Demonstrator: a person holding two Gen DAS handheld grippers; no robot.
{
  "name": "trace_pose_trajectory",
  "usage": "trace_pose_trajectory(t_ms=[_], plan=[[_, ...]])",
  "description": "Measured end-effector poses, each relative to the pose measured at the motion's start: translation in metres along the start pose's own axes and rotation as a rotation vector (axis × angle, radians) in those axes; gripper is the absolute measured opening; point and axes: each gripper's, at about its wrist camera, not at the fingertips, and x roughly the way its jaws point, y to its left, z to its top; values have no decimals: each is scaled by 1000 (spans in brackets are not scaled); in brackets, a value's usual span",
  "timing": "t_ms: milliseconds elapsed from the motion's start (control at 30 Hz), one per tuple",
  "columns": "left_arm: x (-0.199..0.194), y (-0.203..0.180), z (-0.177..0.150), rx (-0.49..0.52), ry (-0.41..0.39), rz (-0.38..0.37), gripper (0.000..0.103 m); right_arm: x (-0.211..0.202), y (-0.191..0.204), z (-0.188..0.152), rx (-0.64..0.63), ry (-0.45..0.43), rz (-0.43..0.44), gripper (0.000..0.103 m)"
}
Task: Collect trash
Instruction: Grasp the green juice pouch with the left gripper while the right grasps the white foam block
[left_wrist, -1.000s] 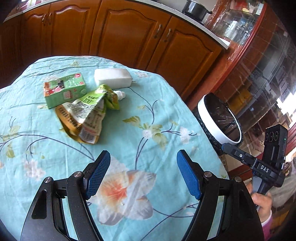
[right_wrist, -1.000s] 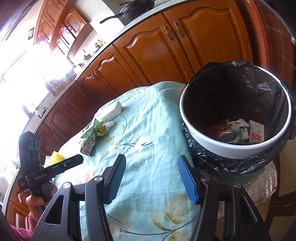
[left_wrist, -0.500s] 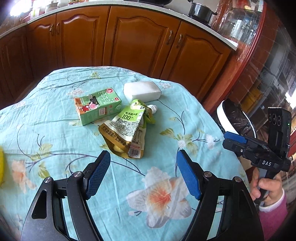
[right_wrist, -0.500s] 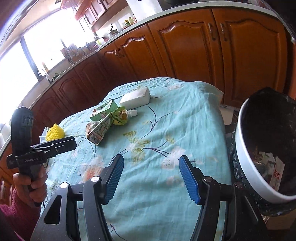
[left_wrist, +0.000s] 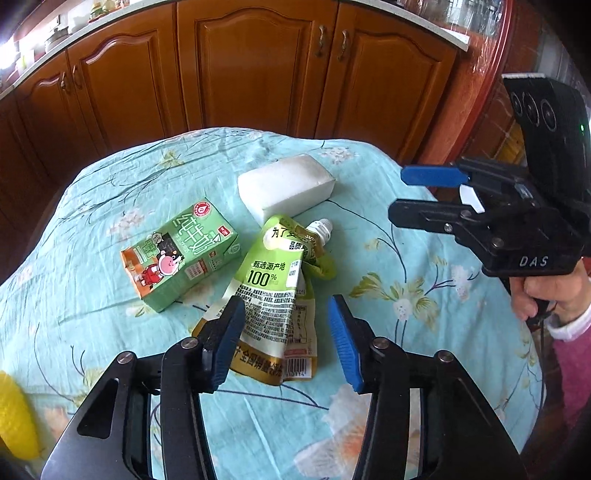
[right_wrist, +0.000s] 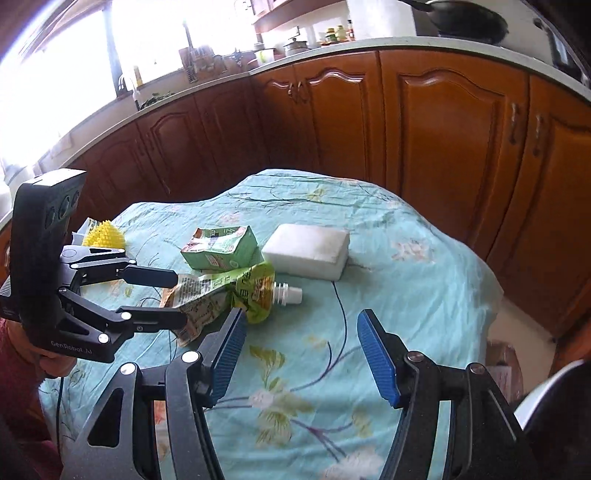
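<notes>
A crumpled green and gold spout pouch (left_wrist: 275, 295) lies on the teal flowered tablecloth (left_wrist: 369, 391); it also shows in the right wrist view (right_wrist: 229, 291). A green milk carton (left_wrist: 181, 254) lies left of it, a white block (left_wrist: 286, 188) behind it. My left gripper (left_wrist: 286, 339) is open, its pads either side of the pouch's lower end. My right gripper (right_wrist: 301, 358) is open and empty, above the cloth to the right of the pouch; it shows in the left wrist view (left_wrist: 417, 195).
A yellow spiky ball (right_wrist: 103, 236) lies at the table's left end. The white bin rim (right_wrist: 546, 391) with its black liner shows at the lower right, beside the table. Wooden cabinets (right_wrist: 443, 140) stand behind the table.
Both grippers have swung away from the bin toward the trash. My left gripper has moved in over the pouch, its pads now straddling the pouch's end.
</notes>
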Motion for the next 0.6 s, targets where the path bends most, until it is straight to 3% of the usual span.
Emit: trace_pose_trajectory(t_ms=[133,267,600], plan=[[12,0,2,33,17,34,33,27,-3,20,-59,42,-5,64],[4,7,-4,11,-2,7,24,48,-2,30,-138,73,-14,64],[-43,48,-64,-134,-8,-25,22,90,19,58,-379,131,-12,70]])
